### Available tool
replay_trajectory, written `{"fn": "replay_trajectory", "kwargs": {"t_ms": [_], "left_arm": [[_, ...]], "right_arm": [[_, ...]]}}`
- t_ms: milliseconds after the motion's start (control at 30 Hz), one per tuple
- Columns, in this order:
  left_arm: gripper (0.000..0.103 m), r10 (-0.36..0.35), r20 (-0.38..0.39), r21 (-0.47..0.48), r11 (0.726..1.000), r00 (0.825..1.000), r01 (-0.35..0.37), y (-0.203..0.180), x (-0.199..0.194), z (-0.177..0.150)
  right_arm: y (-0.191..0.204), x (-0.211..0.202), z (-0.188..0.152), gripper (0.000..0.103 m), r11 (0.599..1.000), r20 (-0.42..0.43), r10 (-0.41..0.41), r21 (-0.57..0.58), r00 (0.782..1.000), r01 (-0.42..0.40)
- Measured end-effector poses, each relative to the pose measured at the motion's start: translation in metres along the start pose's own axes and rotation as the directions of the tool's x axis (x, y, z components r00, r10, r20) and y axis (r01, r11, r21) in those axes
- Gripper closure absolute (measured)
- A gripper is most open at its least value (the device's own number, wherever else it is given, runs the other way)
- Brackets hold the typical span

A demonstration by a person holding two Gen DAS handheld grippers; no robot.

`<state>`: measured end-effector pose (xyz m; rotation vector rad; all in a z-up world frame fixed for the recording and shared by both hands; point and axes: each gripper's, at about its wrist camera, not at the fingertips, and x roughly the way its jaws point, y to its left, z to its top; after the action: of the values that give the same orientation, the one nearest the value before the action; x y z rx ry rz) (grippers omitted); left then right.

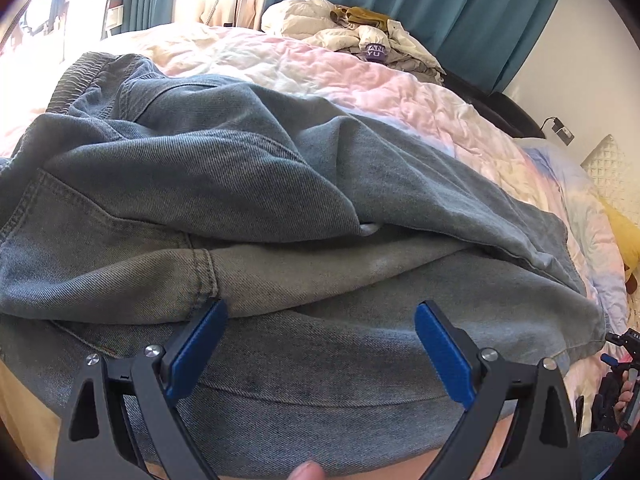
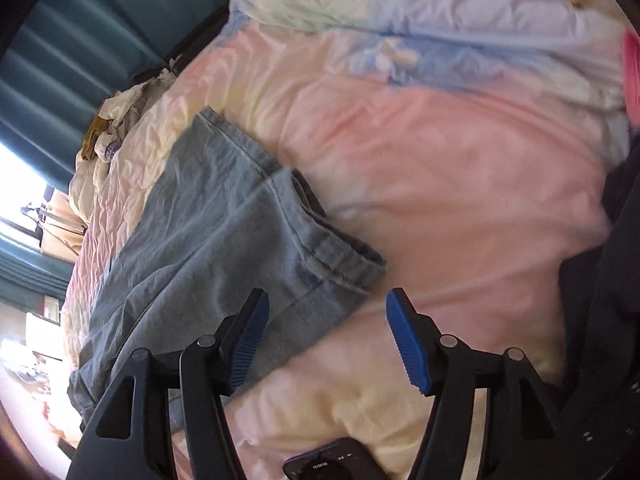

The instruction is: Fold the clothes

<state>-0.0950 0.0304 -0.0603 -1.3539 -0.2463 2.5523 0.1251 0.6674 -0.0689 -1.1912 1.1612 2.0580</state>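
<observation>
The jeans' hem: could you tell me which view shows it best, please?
The right wrist view: the hem lies just ahead of the open right gripper, its stitching visible. The left wrist view shows mostly the jeans' rumpled body and elastic waistband.

left wrist view low, close over jeans (image 1: 280, 200), right wrist view higher, tilted, both share the quilt (image 2: 440, 180)

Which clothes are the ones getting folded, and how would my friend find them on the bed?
Start at the big bed with its pastel pink, yellow and blue quilt. Spread across its near side, right in front of both open claws, lie the jeans. They are the only faded blue denim there, with stitched seams, unlike the cream and mustard clothes pile heaped at the far edge by the teal curtains.
</observation>
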Motion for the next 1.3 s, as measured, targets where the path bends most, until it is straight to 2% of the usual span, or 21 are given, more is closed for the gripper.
{"fn": "replay_trajectory", "kwargs": {"t_ms": [100, 133, 167, 200, 233, 267, 333, 433, 533, 667, 767, 900, 1067, 1100, 1133, 1200, 1267, 1300], "left_arm": [[0.007, 0.011, 0.005, -0.022, 1.000, 1.000, -0.011, 0.005, -0.005, -0.004], [0.007, 0.012, 0.010, -0.033, 0.999, 1.000, -0.012, 0.007, -0.007, -0.004], [0.007, 0.014, 0.017, -0.043, 0.999, 1.000, -0.013, 0.010, -0.011, -0.004], [0.007, 0.015, 0.024, -0.054, 0.998, 1.000, -0.014, 0.013, -0.014, -0.004], [0.007, 0.016, 0.031, -0.066, 0.998, 0.999, -0.014, 0.016, -0.017, -0.004], [0.007, 0.015, 0.037, -0.077, 0.997, 0.999, -0.012, 0.019, -0.020, -0.003], [0.007, 0.009, 0.049, -0.098, 0.995, 0.999, -0.004, 0.024, -0.026, -0.003], [0.007, -0.007, 0.062, -0.128, 0.992, 0.998, 0.015, 0.032, -0.035, -0.002], [0.007, -0.035, 0.074, -0.166, 0.985, 0.997, 0.047, 0.041, -0.045, -0.002], [0.007, -0.079, 0.086, -0.221, 0.971, 0.993, 0.097, 0.055, -0.062, -0.002], [0.007, -0.102, 0.105, -0.264, 0.956, 0.989, 0.126, 0.073, -0.080, -0.003], [0.007, -0.154, 0.144, -0.355, 0.914, 0.978, 0.196, 0.112, -0.105, -0.005], [0.005, -0.154, 0.194, -0.462, 0.857, 0.969, 0.229, 0.162, -0.132, -0.014], [0.004, -0.145, 0.207, -0.477, 0.848, 0.967, 0.229, 0.169, -0.136, -0.015], [0.001, -0.132, 0.217, -0.491, 0.841, 0.967, 0.225, 0.175, -0.140, -0.016], [0.000, -0.100, 0.214, -0.511, 0.836, 0.972, 0.199, 0.186, -0.143, -0.015], [0.000, -0.066, 0.198, -0.537, 0.828, 0.978, 0.164, 0.197, -0.142, -0.015], [0.000, -0.063, 0.190, -0.559, 0.813, 0.980, 0.161, 0.204, -0.139, -0.016]], "right_arm": [[-0.003, 0.021, -0.007, 0.042, 0.996, -0.015, 0.065, 0.057, 0.998, -0.064], [-0.002, 0.025, -0.007, 0.047, 0.995, -0.004, 0.071, 0.070, 0.997, -0.070], [-0.002, 0.025, -0.007, 0.056, 0.994, 0.012, 0.061, 0.089, 0.998, -0.062], [-0.001, 0.025, -0.008, 0.075, 0.993, 0.028, 0.052, 0.107, 0.998, -0.055], [-0.001, 0.023, -0.008, 0.089, 0.991, 0.040, 0.050, 0.125, 0.998, -0.055], [0.001, 0.019, -0.008, 0.097, 0.988, 0.047, 0.069, 0.132, 0.997, -0.075], [0.009, -0.003, -0.007, 0.101, 0.991, 0.089, 0.093, 0.090, 0.992, -0.101], [0.016, -0.046, -0.007, 0.102, 0.988, 0.168, 0.143, 0.034, 0.975, -0.151], [0.006, -0.065, -0.009, 0.102, 0.984, 0.160, 0.163, 0.047, 0.973, -0.173], [-0.024, -0.044, -0.023, 0.102, 0.992, 0.061, 0.077, 0.092, 0.995, -0.083], [-0.050, -0.017, -0.037, 0.102, 0.988, -0.011, 0.050, 0.150, 0.999, -0.048], [-0.051, -0.009, -0.041, 0.101, 0.991, -0.022, 0.037, 0.127, 0.999, -0.033], [-0.031, -0.033, -0.039, 0.089, 0.998, -0.001, -0.042, 0.038, 0.999, 0.042], [-0.027, -0.038, -0.038, 0.083, 0.998, 0.005, -0.058, 0.021, 0.998, 0.058], [-0.023, -0.044, -0.038, 0.076, 0.997, 0.011, -0.074, 0.004, 0.997, 0.074], [-0.015, -0.054, -0.037, 0.068, 0.994, 0.024, -0.106, -0.031, 0.994, 0.107], [-0.001, -0.069, -0.037, 0.068, 0.991, 0.053, -0.110, -0.067, 0.992, 0.114], [0.009, -0.076, -0.039, 0.066, 0.991, 0.068, -0.101, -0.087, 0.993, 0.106]]}}
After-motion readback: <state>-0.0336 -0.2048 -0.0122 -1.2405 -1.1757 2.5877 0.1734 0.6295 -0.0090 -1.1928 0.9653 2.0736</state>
